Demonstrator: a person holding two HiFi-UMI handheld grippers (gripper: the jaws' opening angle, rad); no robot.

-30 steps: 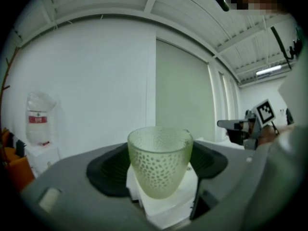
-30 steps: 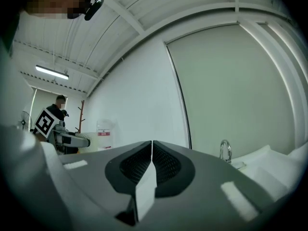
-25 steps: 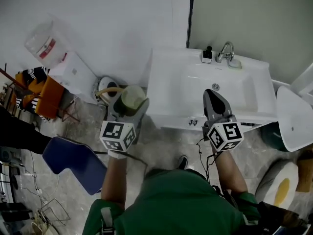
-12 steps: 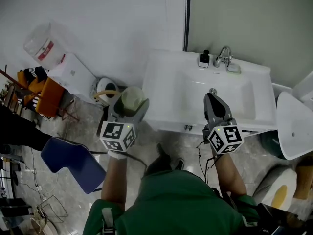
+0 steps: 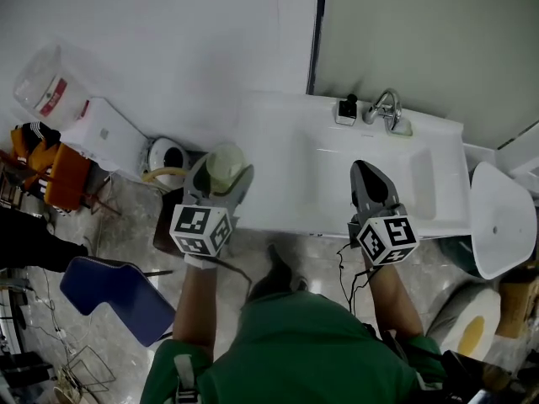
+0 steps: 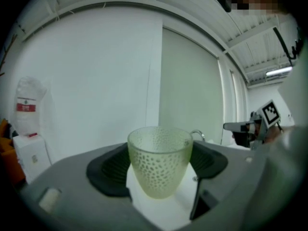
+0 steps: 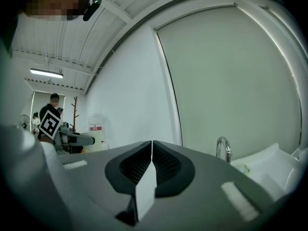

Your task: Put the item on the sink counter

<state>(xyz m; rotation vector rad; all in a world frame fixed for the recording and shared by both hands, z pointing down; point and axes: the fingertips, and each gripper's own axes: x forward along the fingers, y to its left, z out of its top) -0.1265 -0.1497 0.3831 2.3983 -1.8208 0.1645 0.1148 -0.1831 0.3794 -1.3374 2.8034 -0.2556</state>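
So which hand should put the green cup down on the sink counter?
The left. The left tongs grip the green cup, close by the bare left end of the sink counter. The right tongs are shut with nothing in them, over the basin.

We see a pale green cup [image 6: 159, 162] with little dots all over, a white sink counter [image 5: 269, 141], a silver tap [image 5: 386, 108], a blue chair [image 5: 118, 297], a green shirt [image 5: 312, 352], and a grey left gripper [image 5: 221, 168] and a grey right gripper [image 5: 365, 167], both with black-and-white squares.
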